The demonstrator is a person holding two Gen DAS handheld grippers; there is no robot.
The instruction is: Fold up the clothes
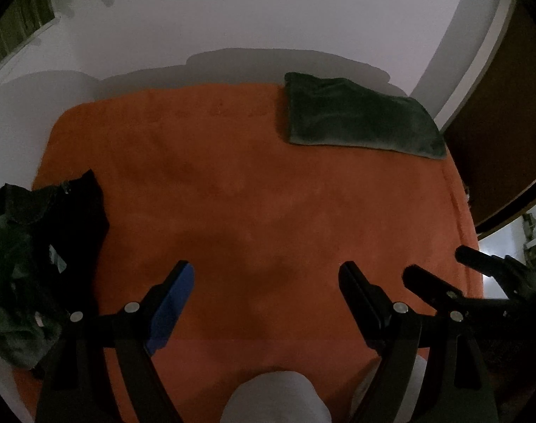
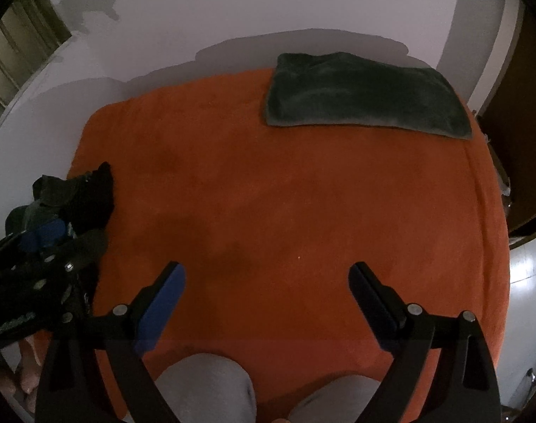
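Left wrist view: the left gripper is held with jaws spread wide and empty above the bare orange blanket; the right gripper is likewise spread and empty. The unfolded dark clothes are heaped at the blanket's left edge, well apart from the folded green cloth at the far right. A between-garments pause is judged; next, a piece must be pulled from the heap and spread flat mid-blanket.
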